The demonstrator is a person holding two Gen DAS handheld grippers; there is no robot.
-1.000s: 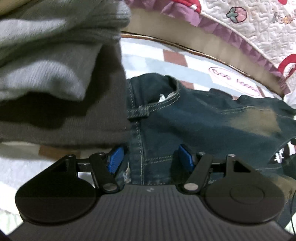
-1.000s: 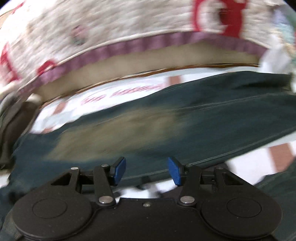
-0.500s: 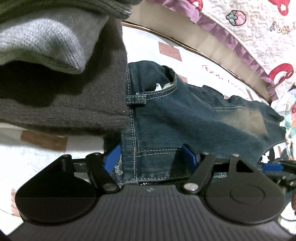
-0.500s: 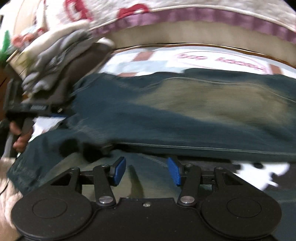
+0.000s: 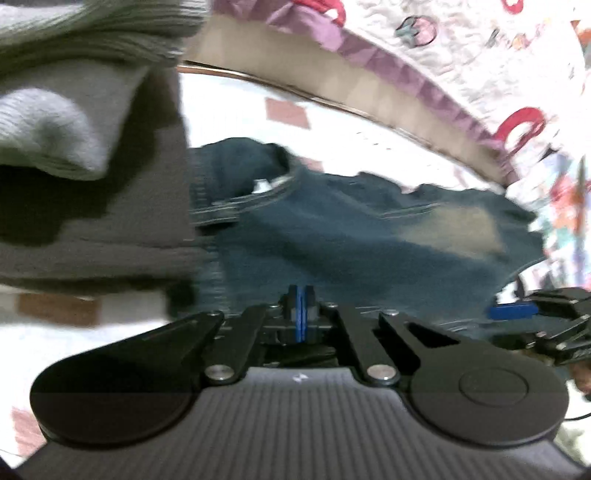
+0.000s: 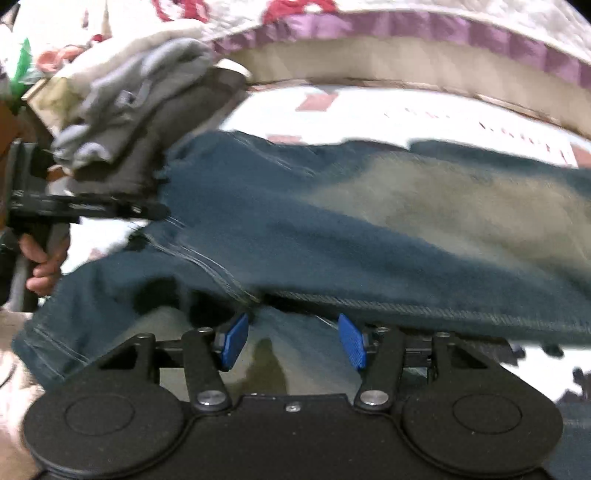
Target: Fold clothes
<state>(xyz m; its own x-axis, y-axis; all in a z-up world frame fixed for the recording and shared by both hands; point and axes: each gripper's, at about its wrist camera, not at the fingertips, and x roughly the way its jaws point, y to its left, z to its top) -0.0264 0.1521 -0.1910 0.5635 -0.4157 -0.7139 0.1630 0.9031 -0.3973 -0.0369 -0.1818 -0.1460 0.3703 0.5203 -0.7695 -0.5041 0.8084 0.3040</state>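
Here, in the left wrist view, the left gripper (image 5: 301,317) is sitting with its blue pads pressed together at the near edge of the jeans (image 5: 351,240), though blur hides whether denim is pinched between them. A stack of grey knitwear (image 5: 92,177) is lying just left of the waistband. In the right wrist view, the right gripper (image 6: 293,341) is hovering spread wide over the jeans (image 6: 332,221), which are lying across the patterned bedsheet (image 6: 369,110).

Both wrist cameras are sitting low and close over the jeans (image 5: 369,251), facing the quilted headboard (image 6: 406,22). Both are sharing the jeans and the grey knit pile (image 6: 147,122).
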